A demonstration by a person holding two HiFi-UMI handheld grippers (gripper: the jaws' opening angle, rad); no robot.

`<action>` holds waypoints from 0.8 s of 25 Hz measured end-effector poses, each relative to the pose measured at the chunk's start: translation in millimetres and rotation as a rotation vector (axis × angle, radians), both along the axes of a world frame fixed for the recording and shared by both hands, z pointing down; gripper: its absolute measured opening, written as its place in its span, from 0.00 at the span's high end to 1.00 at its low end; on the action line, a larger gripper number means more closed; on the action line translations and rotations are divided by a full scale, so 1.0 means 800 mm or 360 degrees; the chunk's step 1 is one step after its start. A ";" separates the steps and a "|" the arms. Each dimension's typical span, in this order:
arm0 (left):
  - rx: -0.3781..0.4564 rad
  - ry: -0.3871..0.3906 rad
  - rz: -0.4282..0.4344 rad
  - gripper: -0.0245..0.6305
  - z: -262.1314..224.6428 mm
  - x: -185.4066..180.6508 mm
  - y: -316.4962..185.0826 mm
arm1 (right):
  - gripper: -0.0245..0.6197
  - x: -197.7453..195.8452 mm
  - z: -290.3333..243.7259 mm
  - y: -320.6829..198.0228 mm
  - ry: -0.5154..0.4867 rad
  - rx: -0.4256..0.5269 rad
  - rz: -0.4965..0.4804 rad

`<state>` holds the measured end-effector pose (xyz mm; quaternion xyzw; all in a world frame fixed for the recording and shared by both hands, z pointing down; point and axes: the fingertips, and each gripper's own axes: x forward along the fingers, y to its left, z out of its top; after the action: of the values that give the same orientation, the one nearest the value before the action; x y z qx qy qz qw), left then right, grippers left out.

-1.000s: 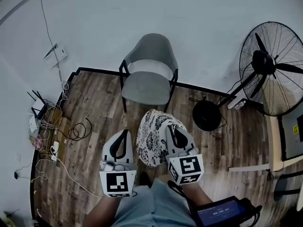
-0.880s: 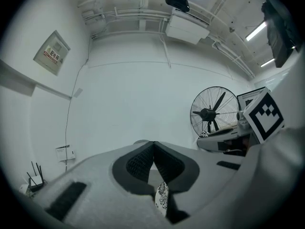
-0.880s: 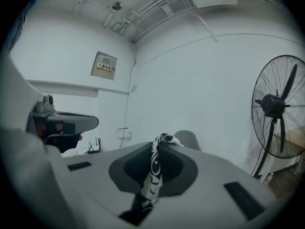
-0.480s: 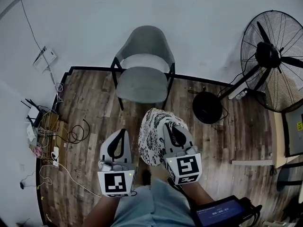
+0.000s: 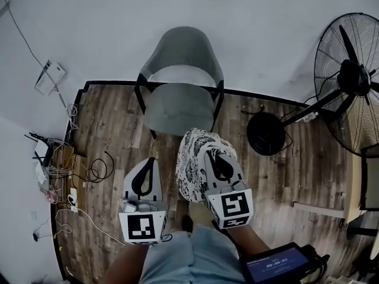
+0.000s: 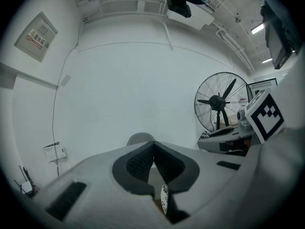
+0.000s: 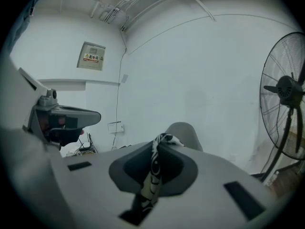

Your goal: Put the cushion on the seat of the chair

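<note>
Right gripper [image 5: 209, 152] pinches the cushion [image 5: 189, 171]; left gripper [image 5: 153, 160] is closed, empty. Lay it flat on the chair [image 5: 179, 108] at 12 o'clock.

Chair [image 5: 180, 93] stands against the wall [image 5: 254, 22]. Cushion [image 5: 189, 167] hangs before the seat, between the right gripper's [image 5: 217, 154] jaws. Left gripper [image 5: 148, 162] is just left of it (not touching). Fan [image 5: 350, 78] stands right of the chair, cables [image 5: 62, 167] far left.
</note>
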<state>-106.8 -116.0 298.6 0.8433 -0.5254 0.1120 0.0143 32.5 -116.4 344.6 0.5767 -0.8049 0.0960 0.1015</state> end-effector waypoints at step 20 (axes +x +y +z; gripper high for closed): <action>0.0186 -0.0019 -0.0097 0.95 -0.043 0.029 -0.177 | 0.94 0.019 -0.067 -0.198 0.0008 0.0198 -0.0162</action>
<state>-83.7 -257.3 264.4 0.8257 -0.5565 0.0857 -0.0348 47.9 -275.0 290.9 0.5406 -0.8373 0.0391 0.0722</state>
